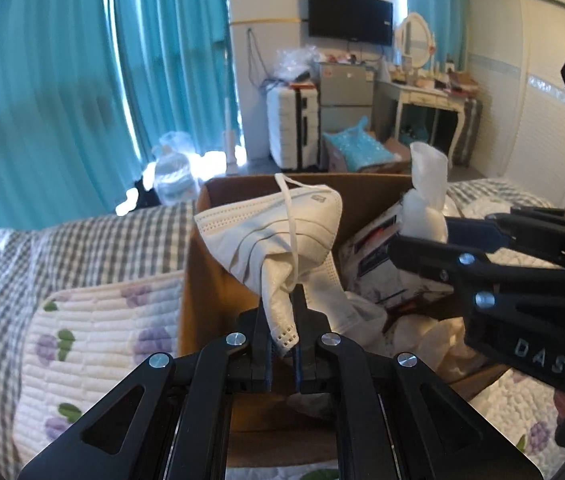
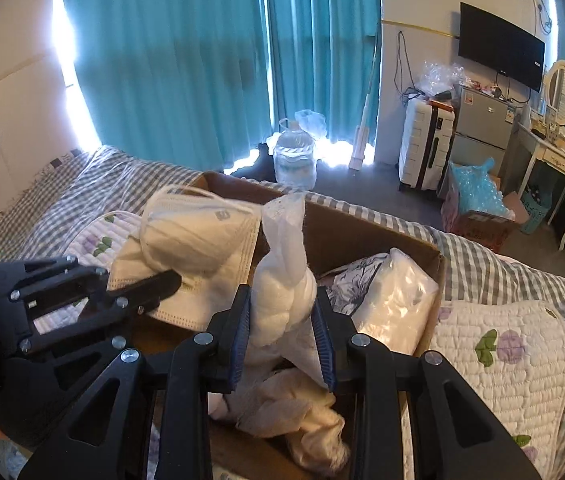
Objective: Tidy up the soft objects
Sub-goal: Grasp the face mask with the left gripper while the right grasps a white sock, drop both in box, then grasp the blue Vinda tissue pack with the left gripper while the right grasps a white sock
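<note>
My left gripper (image 1: 282,320) is shut on white face masks (image 1: 282,232) and holds them above the brown cardboard box (image 1: 210,280). The masks also show in the right wrist view (image 2: 194,248). My right gripper (image 2: 282,320) is shut on a clear bag of white cotton (image 2: 282,280) and holds it upright over the box (image 2: 346,232). In the left wrist view the right gripper (image 1: 422,240) comes in from the right with the bag (image 1: 426,184). Inside the box lie a plastic-wrapped white pack (image 2: 394,304) and crumpled white cloth (image 2: 302,420).
The box sits on a bed with a grey checked sheet (image 1: 82,248) and a floral quilt (image 2: 502,352). Behind are teal curtains (image 2: 186,60), a water jug (image 2: 294,156), a white suitcase (image 2: 422,148), a small fridge (image 2: 482,120) and a dressing table (image 2: 554,160).
</note>
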The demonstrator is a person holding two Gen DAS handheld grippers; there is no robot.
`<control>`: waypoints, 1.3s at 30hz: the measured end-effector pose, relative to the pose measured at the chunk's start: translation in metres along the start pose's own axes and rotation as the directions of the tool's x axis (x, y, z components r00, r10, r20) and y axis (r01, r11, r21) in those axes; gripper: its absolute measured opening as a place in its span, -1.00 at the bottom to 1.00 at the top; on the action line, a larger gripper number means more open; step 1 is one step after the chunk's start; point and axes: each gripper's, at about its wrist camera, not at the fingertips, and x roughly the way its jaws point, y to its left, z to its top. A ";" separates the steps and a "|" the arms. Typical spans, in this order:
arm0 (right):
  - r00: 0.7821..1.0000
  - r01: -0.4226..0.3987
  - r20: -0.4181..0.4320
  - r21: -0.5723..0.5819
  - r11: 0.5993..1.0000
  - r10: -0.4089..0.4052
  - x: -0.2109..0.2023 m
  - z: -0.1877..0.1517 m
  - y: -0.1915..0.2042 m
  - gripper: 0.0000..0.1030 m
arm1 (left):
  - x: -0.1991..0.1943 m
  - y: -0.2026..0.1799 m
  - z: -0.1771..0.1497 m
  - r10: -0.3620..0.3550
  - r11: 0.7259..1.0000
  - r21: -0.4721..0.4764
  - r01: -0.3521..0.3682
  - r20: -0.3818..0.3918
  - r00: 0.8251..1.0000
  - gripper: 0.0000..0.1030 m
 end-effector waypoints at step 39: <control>0.969 0.198 0.146 0.015 0.980 -0.198 -0.245 -0.072 0.022 1.00 | -0.207 -0.030 -0.053 0.166 0.984 -0.100 -0.150 0.189 0.968 0.70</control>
